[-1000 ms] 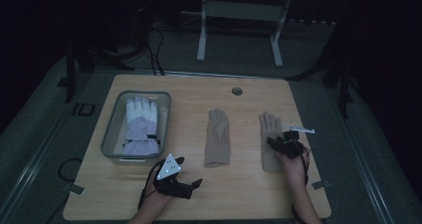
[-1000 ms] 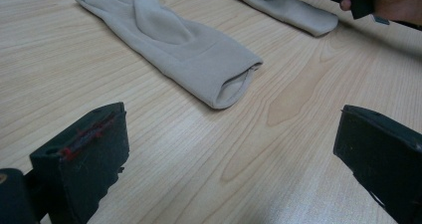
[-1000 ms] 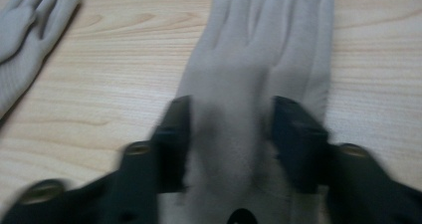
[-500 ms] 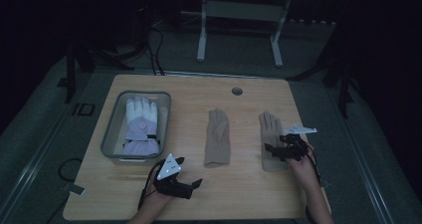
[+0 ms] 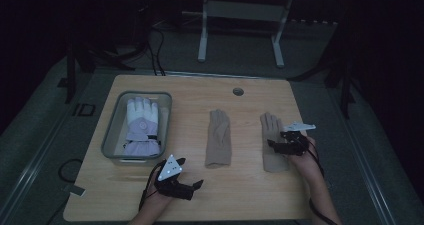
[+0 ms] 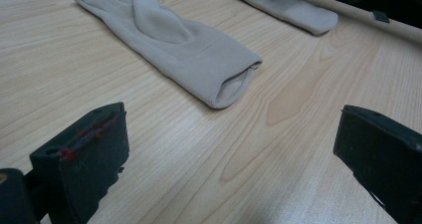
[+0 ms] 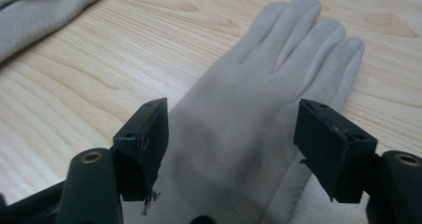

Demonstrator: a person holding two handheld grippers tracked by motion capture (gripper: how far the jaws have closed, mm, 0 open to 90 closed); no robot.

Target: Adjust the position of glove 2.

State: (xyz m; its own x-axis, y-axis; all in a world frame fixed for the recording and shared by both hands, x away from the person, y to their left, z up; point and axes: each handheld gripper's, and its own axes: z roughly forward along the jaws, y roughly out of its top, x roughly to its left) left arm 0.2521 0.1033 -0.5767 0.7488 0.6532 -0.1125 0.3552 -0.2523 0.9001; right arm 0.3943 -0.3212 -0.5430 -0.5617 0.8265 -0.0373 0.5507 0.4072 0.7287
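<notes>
High view first: we find two beige gloves flat on the table (image 5: 150, 200), well apart, fingers pointing away from us. Our right gripper (image 5: 278, 144) sits over the right beige glove (image 5: 272, 155) at its palm, and our left gripper (image 5: 192, 184) rests near the table's front edge, apart from the middle beige glove (image 5: 219, 137). A white-and-lilac winter glove (image 5: 141, 126) lies in a grey bin (image 5: 112, 135) at the left.

Right gripper view: the jaws stand spread, one on each side of the glove's palm, with cloth between them but neither pad pressing. They have just been closing after opening wider. Nothing is gripped yet.

Left gripper view: the jaws are spread wide over bare wood, holding nothing; the middle glove's open cuff faces them.

Our judgement is that the step in hand is taking hold of the right glove. To do it well, we would lower the pads until they touch the cloth, then close slowly so a fold gathers between them rather than sliding out. Flat, thin fabric gives little to bite on; a pinch nearer the cuff or a side edge should hold better than mid-palm. We would check the grip before lifting.
</notes>
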